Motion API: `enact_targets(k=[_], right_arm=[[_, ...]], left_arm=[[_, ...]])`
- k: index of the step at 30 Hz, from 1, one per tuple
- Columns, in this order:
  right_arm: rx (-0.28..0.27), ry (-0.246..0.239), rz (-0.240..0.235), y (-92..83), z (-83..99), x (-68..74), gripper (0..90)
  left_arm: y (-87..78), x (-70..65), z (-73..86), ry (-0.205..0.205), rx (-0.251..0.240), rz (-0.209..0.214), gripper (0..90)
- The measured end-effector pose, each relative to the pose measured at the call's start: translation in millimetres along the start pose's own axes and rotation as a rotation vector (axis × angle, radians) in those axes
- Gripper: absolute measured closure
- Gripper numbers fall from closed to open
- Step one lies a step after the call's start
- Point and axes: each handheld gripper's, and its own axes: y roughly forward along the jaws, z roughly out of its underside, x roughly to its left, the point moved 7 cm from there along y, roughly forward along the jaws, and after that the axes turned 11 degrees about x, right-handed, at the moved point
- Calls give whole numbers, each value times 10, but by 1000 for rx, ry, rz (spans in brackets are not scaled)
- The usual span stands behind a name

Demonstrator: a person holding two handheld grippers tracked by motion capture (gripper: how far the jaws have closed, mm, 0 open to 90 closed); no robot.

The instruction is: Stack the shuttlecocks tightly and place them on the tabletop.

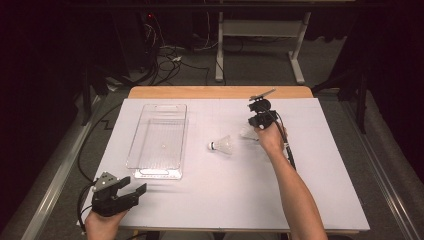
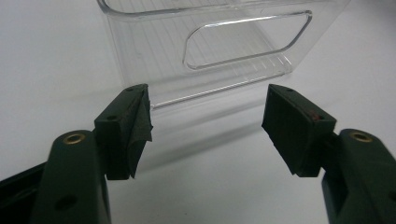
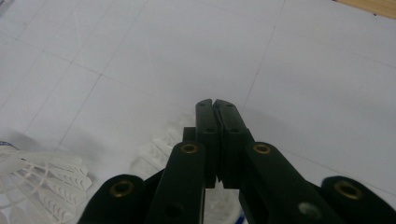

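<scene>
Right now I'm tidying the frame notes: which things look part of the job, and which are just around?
Likely in the job:
- right tool, shut on a shuttlecock
- second shuttlecock, lying free
- clear bin
- left tool, open near the bin

Just around:
- floor cables
- white table frame behind

The left gripper (image 1: 134, 191) is resting at seven o'clock, jaws gaping toward two. The right gripper (image 1: 254, 131), at one o'clock, is pressing its jaws together.

Cables (image 1: 165, 62) on floor (image 1: 250, 70), seemingly tangled
</scene>
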Motion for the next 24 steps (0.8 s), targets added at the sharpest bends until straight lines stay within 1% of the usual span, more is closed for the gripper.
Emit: enact_targets(k=[5, 9, 19, 24], right_arm=[[-18, -11, -35, -65, 8, 22, 900], [-28, -19, -54, -100, 17, 54, 900], [-51, -60, -81, -191, 47, 168, 900], [-58, -84, -91, -227, 92, 215, 900]], left_arm=[[2, -1, -1, 1, 2, -2, 333], [-4, 1, 0, 0, -1, -2, 333], [-6, -4, 2, 1, -1, 1, 334], [-10, 0, 5, -2, -2, 3, 334]])
